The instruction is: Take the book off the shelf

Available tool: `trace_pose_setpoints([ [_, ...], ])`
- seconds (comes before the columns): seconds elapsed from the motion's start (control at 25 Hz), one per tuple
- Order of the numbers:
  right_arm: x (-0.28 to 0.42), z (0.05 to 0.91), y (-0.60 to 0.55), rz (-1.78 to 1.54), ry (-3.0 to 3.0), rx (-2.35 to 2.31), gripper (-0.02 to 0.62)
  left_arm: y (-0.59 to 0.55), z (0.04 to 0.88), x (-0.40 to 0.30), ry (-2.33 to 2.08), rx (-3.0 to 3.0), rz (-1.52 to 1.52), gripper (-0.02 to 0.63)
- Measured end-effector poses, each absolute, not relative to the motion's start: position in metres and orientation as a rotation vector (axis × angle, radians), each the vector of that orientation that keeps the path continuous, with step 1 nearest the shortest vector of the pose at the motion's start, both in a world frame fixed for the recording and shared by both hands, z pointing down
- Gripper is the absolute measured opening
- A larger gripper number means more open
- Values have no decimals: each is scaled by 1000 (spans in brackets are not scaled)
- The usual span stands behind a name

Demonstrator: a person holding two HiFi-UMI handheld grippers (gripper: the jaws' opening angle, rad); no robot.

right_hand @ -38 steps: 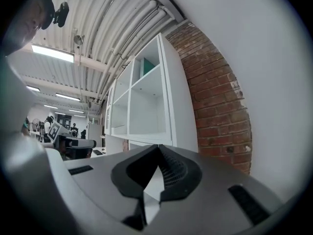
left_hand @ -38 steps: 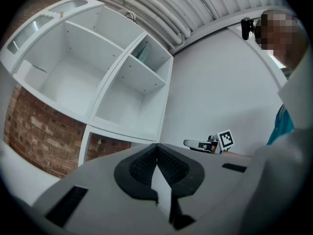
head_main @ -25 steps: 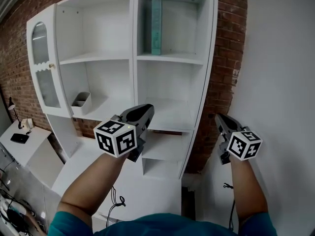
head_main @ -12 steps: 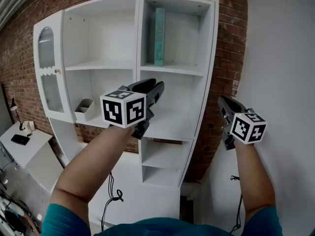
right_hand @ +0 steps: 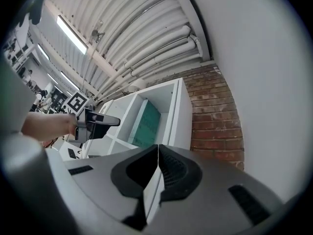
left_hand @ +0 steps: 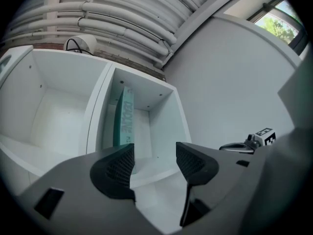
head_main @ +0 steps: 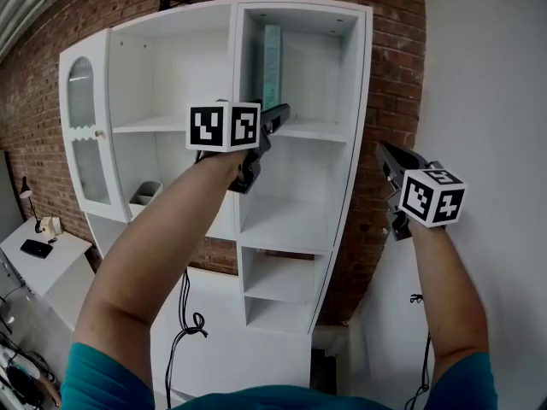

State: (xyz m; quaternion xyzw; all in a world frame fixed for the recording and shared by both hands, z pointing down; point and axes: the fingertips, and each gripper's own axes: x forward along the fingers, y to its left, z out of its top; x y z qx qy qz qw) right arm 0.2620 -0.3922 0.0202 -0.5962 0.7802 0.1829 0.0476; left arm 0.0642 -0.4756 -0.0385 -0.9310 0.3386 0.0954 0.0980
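Head view: the teal book (head_main: 272,62) stands upright in the top right compartment of the shelf (head_main: 361,101), near its left wall. Just below it, the left gripper (head_main: 279,118) has just been opening, its jaws apart and empty. The right gripper (head_main: 384,151), pressed closed on nothing, hovers beside the shelf's right edge.

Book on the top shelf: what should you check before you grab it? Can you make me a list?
1. The book stands upright in the top right compartment of the shelf: ok.
2. The left gripper has its jaws apart. They have just been opening, and nothing is between them: ok.
3. The book is lined up with the gap between the jaws: not ok. In the left gripper view it sits slightly left of the gap.
4. The left gripper has reached the book: not ok. It is short of the book and not touching it.
5. The right gripper is off to the side, jaws together, empty: ok.
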Motion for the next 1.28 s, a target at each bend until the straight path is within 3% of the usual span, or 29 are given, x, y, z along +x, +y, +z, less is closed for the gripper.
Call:
trace_pose_setpoints([
  [1.28,296,10,-425,556,2374,-1843,23,-582,-91,80,1548,-2473,100,310],
])
